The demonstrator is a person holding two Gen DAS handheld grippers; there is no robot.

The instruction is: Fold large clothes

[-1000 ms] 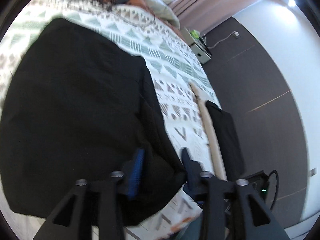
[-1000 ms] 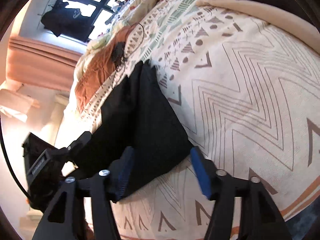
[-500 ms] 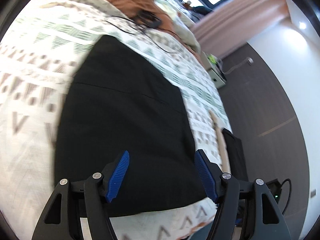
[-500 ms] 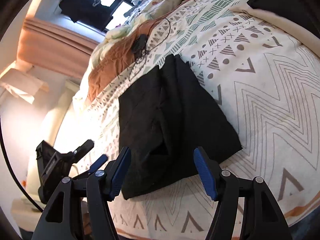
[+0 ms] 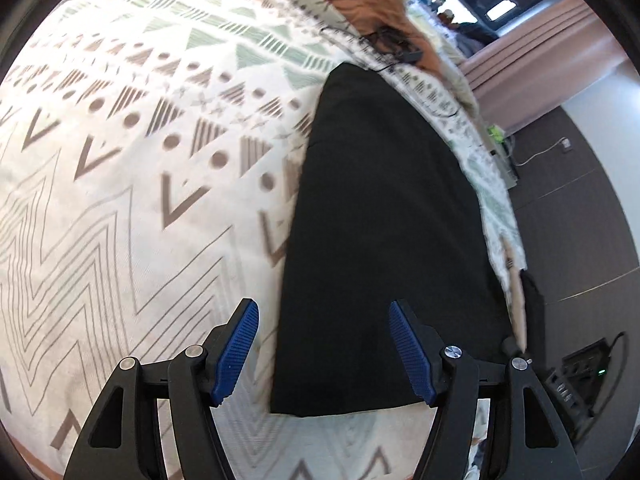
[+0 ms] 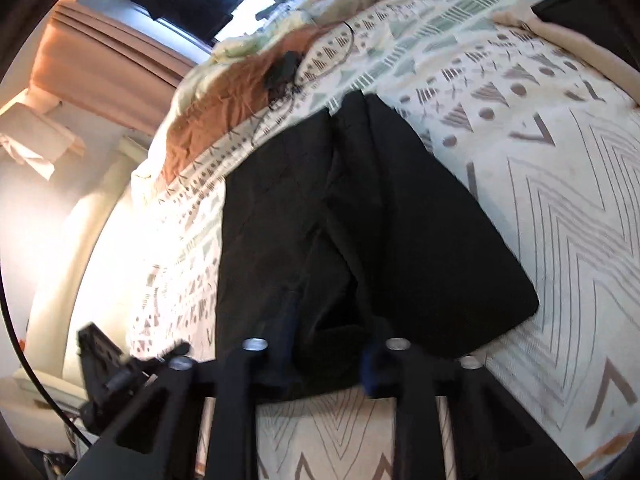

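Nearby, a cable [image 6: 340, 56] lies beyond the garment [image 5: 384, 240]; left gripper [image 5: 324, 350] released, right gripper [image 6: 328, 344] grasping garment's near edge.

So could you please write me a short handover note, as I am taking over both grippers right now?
Left gripper: open, holding nothing, hovering over the near hem of the black garment.
Right gripper: fingers closing around the garment's near edge; motion blur means I cannot tell whether they grip it.
Garment: lying on the patterned bedspread, folded lengthwise into a long panel with one layer overlapping the other.
Done: the lengthwise fold, judging by the overlap.
Left: probably secure the near edge with both grippers, fold it towards the far end and smooth it.
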